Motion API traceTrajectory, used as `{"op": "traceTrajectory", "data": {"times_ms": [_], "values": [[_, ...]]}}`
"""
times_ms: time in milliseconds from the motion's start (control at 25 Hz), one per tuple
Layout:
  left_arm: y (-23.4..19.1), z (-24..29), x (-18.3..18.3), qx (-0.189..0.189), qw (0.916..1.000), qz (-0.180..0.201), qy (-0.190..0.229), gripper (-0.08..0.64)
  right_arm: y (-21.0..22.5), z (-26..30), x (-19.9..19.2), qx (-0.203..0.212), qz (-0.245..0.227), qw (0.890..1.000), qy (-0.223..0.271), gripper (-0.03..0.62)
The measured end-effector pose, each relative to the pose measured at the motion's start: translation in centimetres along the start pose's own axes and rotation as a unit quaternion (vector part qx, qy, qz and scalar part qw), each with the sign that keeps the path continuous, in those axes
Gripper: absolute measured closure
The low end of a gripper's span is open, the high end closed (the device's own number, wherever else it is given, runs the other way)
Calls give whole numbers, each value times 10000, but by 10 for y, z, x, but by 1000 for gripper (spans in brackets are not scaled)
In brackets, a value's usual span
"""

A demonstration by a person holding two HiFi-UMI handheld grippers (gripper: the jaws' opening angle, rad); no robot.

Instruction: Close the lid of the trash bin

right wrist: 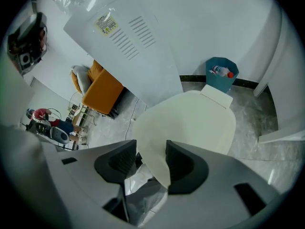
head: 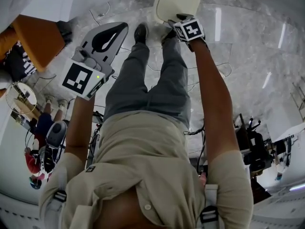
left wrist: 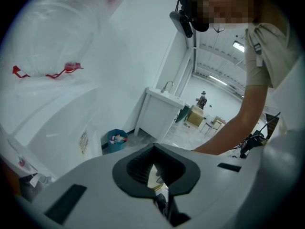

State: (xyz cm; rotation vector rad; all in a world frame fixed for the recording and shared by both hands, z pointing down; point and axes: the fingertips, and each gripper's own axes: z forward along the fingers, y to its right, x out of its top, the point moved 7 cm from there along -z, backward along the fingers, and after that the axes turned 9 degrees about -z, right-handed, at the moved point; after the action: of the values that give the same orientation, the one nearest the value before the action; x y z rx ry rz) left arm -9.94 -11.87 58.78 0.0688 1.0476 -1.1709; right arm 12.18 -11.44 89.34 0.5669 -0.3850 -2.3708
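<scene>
The trash bin's cream lid [head: 177, 1] [right wrist: 190, 123] sits on the floor ahead of the person's shoes. In the right gripper view it is tilted up over a grey bin liner [right wrist: 143, 194]. My right gripper [head: 183, 18] [right wrist: 151, 151] reaches down to the lid's near edge. That edge lies between its widely spread jaws, close to the right pad, with a gap at the left pad. My left gripper [head: 121, 27] [left wrist: 153, 147] hangs raised at the left, away from the bin. Its jaws meet at the tips with nothing in them.
A small blue bin [right wrist: 221, 75] [left wrist: 116, 140] with bottles stands by the wall behind the lid. An orange chair [head: 38, 37] [right wrist: 102, 89] and a white slanted panel [right wrist: 124, 46] are at the left. Cables [head: 100, 13] lie on the marble floor. A white counter [left wrist: 159, 111] stands farther off.
</scene>
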Motion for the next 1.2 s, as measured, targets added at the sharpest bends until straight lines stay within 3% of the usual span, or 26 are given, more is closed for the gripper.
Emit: {"op": "traceTrajectory", "data": {"times_ms": [640, 1200], "values": [[-22, 11, -29, 63, 9997, -108, -196, 546, 15, 56, -27, -29, 392, 9991, -172, 497], [-28, 26, -42, 73, 9995, -129, -289, 545, 25, 83, -36, -157, 301, 9991, -252, 506]]}}
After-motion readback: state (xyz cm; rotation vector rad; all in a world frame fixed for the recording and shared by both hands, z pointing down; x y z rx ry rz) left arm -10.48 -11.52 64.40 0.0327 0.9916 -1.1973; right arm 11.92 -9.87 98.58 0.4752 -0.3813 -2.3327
